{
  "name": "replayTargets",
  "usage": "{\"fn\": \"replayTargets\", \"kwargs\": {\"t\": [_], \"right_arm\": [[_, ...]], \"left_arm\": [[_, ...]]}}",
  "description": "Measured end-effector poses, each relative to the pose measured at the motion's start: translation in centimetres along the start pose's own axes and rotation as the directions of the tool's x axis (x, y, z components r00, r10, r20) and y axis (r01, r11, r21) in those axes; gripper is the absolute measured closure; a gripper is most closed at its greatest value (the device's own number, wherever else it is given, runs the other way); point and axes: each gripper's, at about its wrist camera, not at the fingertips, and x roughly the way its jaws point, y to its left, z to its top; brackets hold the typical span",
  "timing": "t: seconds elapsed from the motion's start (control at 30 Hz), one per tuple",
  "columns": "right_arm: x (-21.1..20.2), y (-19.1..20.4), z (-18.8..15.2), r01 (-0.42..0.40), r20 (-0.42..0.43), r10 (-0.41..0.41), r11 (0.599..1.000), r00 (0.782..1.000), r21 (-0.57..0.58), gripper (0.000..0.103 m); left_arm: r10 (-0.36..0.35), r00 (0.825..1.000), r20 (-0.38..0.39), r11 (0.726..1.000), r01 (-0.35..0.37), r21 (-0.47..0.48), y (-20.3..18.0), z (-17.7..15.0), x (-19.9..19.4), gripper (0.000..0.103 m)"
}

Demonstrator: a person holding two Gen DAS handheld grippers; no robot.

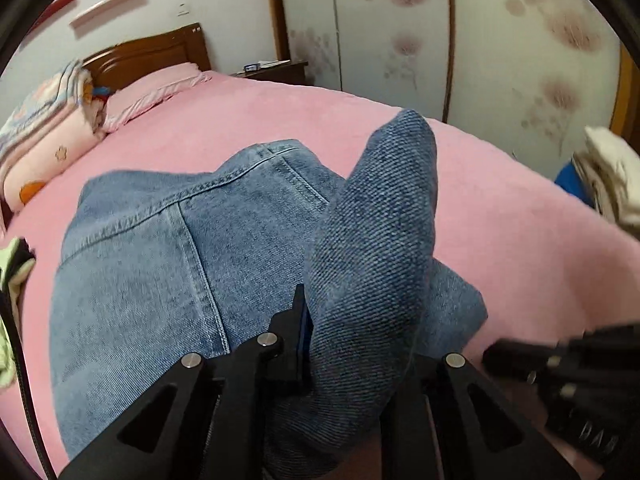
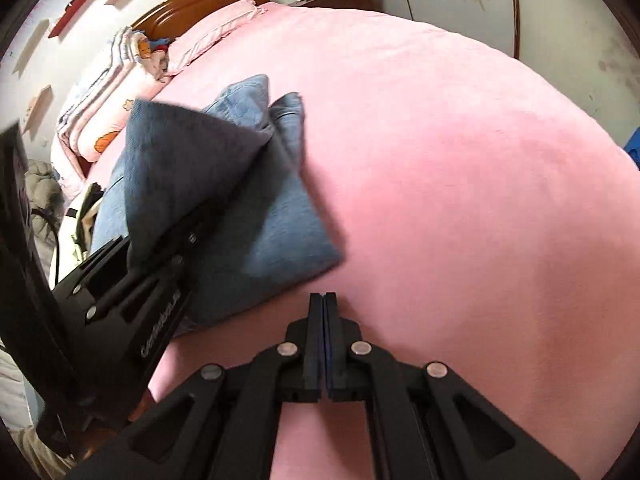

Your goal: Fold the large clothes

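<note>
At the far left of the bed (image 1: 248,120), a stack of folded quilts (image 1: 44,128) with cartoon prints and a pink pillow (image 1: 152,88) lie against the dark wooden headboard (image 1: 152,50), out of the way of the work, which leaves the broad middle of the pink, slightly fuzzy bedspread free as a folding surface. On that spread lie the jeans (image 1: 160,248), the garment being folded: mid-blue denim, stiff and heavy, with pale double-stitched seams crossing the flat panel, which lies smooth on the bed. To the right of that panel a part of the denim stands up as a tall rounded flap, its coarse twill weave plain to see; it is raised because the left gripper (image 1: 308,332) has its fingers clamped on the cloth, one dark finger visible along the flap's left side and the other hidden behind it. Judging by the lift, this layer is being carried across the body of the jeans to make a fold. In the right wrist view the same flap shows as a peaked tent over the flatter, already doubled denim beneath. Further right, the right gripper (image 2: 323,300) hangs over bare pink bedding just beside the jeans' near corner, its fingers pressed together with nothing between them, apparently standing by. Beyond the bed stand pale wardrobe doors (image 1: 400,20) with a faded floral print.
</note>
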Motion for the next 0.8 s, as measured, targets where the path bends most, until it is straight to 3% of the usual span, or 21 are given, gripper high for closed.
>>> {"fn": "replayTargets", "kwargs": {"t": [0.07,0.13,0.23,0.3,0.37,0.43,0.57,0.63,0.8], "right_arm": [[-0.2,0.2,0.7,0.021,0.010,-0.021,1.000,1.000,-0.015,0.102],[-0.7,0.6,1.6,0.014,0.018,-0.013,1.000,1.000,-0.020,0.102],[-2.1,1.3,3.1,-0.002,0.026,0.002,1.000,1.000,-0.027,0.102],[-3.1,1.8,4.4,-0.008,0.033,0.010,0.999,0.999,-0.035,0.095],[-4.5,1.1,5.4,-0.026,0.041,0.027,0.999,0.999,-0.030,0.068],[-5.9,0.5,6.3,-0.052,0.062,0.053,0.998,0.997,-0.018,0.055],[-5.4,2.2,8.1,-0.091,0.049,0.092,0.996,0.995,-0.023,0.052],[-4.5,3.0,8.7,-0.092,0.023,0.093,0.995,0.995,-0.042,0.052],[-1.5,5.3,9.0,-0.077,-0.062,0.068,0.984,0.996,-0.158,0.053]], "left_arm": [[-0.032,0.999,-0.034,0.999,0.032,-0.001,-0.2,0.7,-0.1,0.077],[-0.067,0.996,-0.062,0.998,0.065,-0.022,0.4,1.3,-0.8,0.052],[-0.103,0.992,-0.069,0.992,0.097,-0.079,1.3,2.3,-3.8,0.025],[-0.124,0.991,-0.057,0.984,0.116,-0.132,2.8,3.0,-6.1,0.022],[-0.107,0.993,-0.045,0.980,0.098,-0.176,5.2,3.2,-7.9,0.018],[-0.063,0.997,-0.035,0.971,0.053,-0.232,7.6,3.4,-9.6,0.015],[0.025,0.997,-0.075,0.935,-0.050,-0.351,12.4,3.1,-10.7,0.014],[0.082,0.984,-0.156,0.911,-0.138,-0.390,14.4,2.2,-9.5,0.014],[0.063,0.966,-0.249,0.862,-0.178,-0.474,16.7,-0.3,-6.9,0.014]]}}
